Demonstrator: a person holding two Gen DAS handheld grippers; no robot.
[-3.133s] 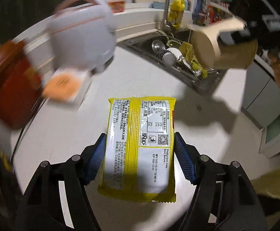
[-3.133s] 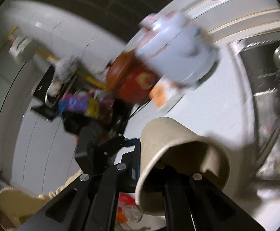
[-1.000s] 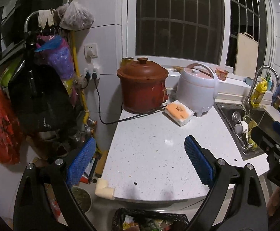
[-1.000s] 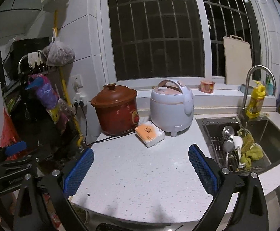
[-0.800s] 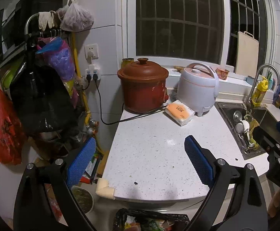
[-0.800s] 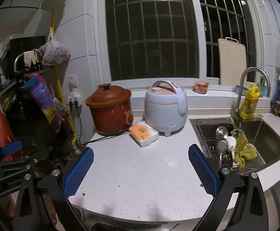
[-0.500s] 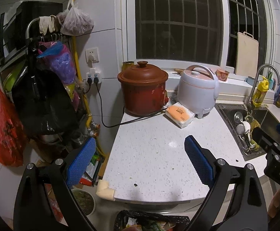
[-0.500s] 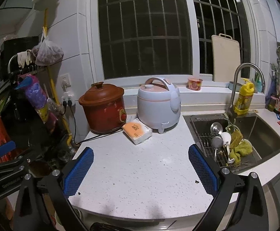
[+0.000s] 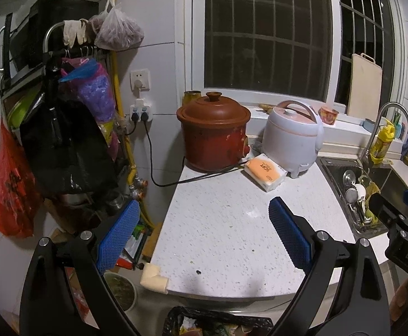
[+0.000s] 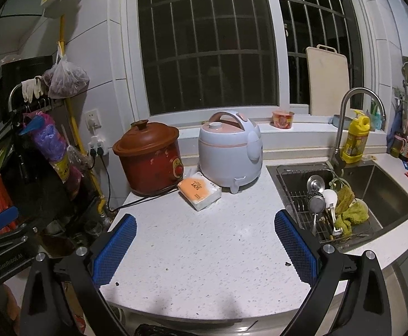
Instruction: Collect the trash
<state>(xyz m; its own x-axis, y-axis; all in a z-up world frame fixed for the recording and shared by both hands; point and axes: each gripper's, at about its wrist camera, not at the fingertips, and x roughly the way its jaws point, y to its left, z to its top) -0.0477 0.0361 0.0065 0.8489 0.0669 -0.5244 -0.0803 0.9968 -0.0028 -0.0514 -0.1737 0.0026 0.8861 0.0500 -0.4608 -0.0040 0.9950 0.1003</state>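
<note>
White speckled stone fills both views: the countertop [image 9: 226, 224] sits bare across its front half. Both tools hang off its front edge, and both are empty-handed. The left gripper [image 9: 201, 232] has its blue pads spread wide with nothing between them; the right gripper [image 10: 204, 245] is spread just as wide and just as empty.

Down at the very bottom of the left wrist view, below the counter's front edge, there's the trash bin [image 9: 218, 324] with its black liner, wrappers and scraps showing inside. From the right wrist view only a sliver of black liner shows, so its contents can't be made out there.

Along the back edge, a brown clay pot [image 10: 150, 156] with its lid on stands at the left corner, a pale rice cooker [image 10: 230, 151] just beside it, and an orange-topped tissue pack [image 10: 199, 190] lies in front of the gap between them. Right of the counter, the sink [image 10: 383, 193] holds a rack of utensils and a green cloth.
</note>
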